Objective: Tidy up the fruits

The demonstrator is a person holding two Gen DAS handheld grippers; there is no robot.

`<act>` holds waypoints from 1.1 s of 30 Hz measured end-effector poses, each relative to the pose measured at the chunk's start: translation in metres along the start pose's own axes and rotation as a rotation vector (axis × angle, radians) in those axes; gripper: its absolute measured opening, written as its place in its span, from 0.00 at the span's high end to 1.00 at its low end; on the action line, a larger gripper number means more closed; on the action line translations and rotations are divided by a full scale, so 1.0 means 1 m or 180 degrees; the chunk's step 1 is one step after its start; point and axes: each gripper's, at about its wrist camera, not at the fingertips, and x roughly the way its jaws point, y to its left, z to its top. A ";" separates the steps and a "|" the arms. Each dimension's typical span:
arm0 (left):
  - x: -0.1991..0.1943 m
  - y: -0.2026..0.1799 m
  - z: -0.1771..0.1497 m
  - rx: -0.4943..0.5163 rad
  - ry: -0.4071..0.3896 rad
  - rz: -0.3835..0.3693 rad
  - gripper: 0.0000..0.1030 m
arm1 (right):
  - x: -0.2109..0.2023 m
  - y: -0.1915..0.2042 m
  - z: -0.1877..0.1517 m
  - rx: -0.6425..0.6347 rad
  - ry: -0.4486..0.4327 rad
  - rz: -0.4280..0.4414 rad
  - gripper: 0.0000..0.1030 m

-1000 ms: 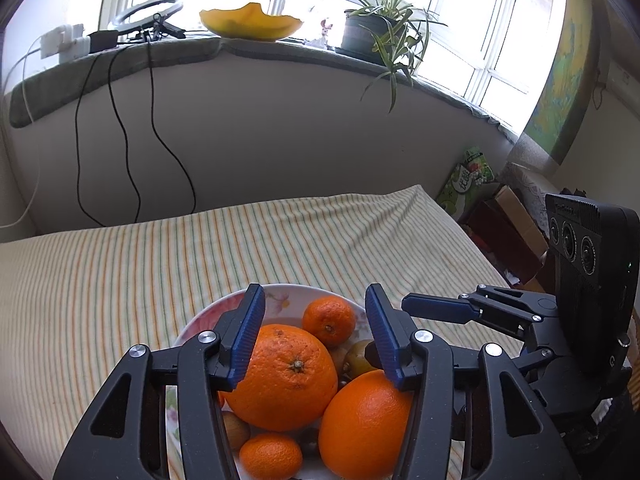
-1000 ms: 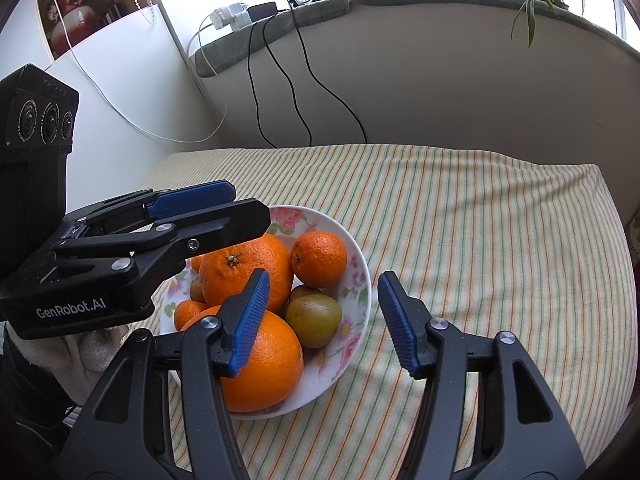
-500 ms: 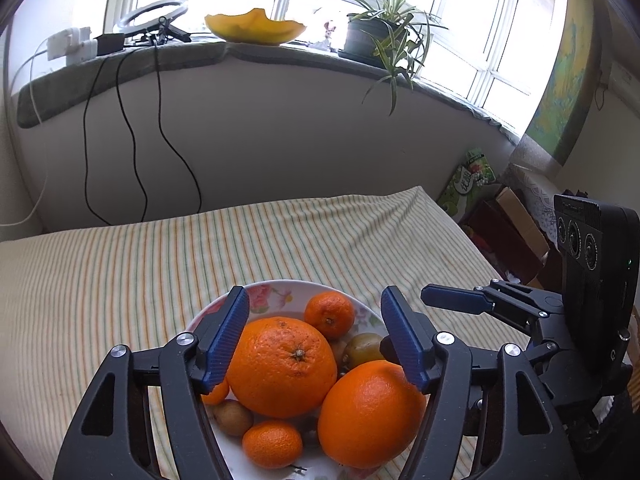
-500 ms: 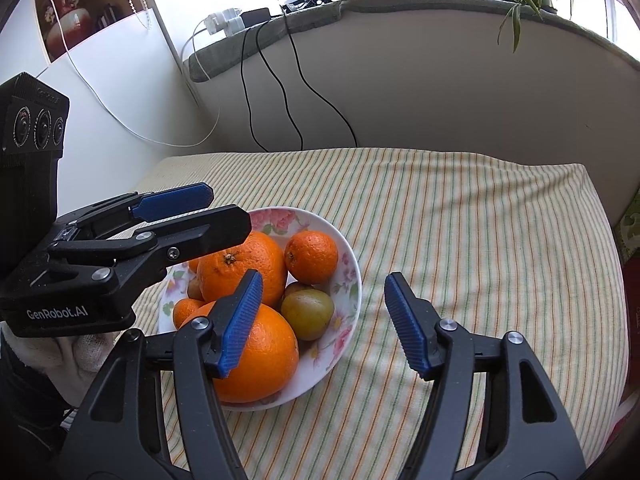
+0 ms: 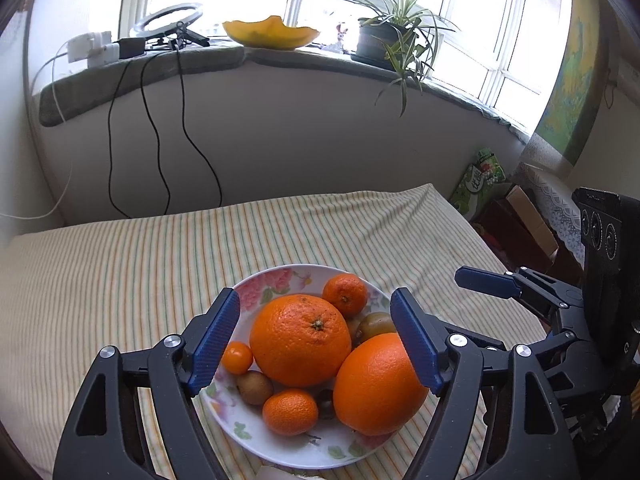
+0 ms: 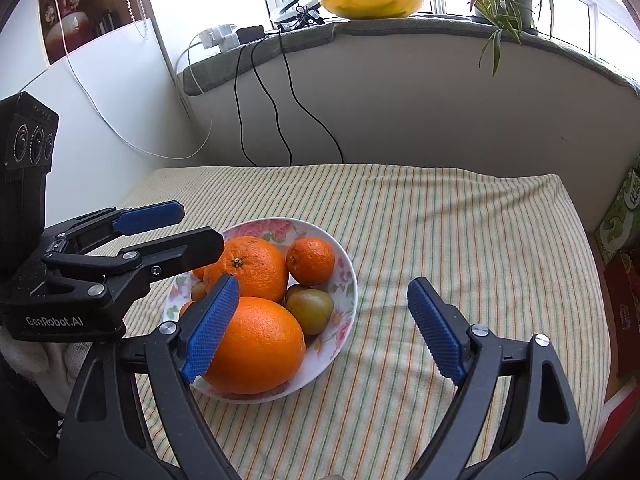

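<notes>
A flowered white bowl (image 5: 280, 280) (image 6: 344, 268) sits on the striped tablecloth. It holds two large oranges (image 5: 300, 340) (image 5: 378, 384), several small tangerines (image 5: 345, 294) and brownish-green kiwis (image 5: 255, 387) (image 6: 310, 306). My left gripper (image 5: 316, 340) is open and empty, above the bowl with its jaws either side of the large orange; it also shows in the right wrist view (image 6: 168, 228). My right gripper (image 6: 324, 328) is open and empty at the bowl's right rim, and shows in the left wrist view (image 5: 492, 282).
A striped cloth (image 6: 460, 240) covers the table. Behind it a wall carries a sill with a yellow dish (image 5: 270, 32), a potted plant (image 5: 384, 42), a ring light and hanging cables (image 5: 156, 132). Boxes (image 5: 528, 220) stand right of the table.
My left gripper has opened wider and pulled back and up from the large orange. My right gripper has also drawn back a little from the bowl. The fruit has not moved.
</notes>
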 end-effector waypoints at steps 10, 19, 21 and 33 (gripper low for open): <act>-0.032 0.002 -0.009 -0.0015 -0.0193 0.0188 0.24 | -0.024 0.008 -0.005 -0.0012 -0.0192 -0.0145 0.14; -0.056 0.001 -0.022 -0.0009 -0.0269 0.0224 0.24 | -0.045 0.019 -0.008 -0.0002 -0.0362 -0.0230 0.14; -0.058 0.002 -0.024 -0.0011 -0.0281 0.0237 0.24 | -0.047 0.022 -0.009 -0.0022 -0.0376 -0.0254 0.14; -0.064 0.004 -0.031 -0.0021 -0.0280 0.0235 0.24 | -0.050 0.028 -0.012 -0.0047 -0.0376 -0.0268 0.14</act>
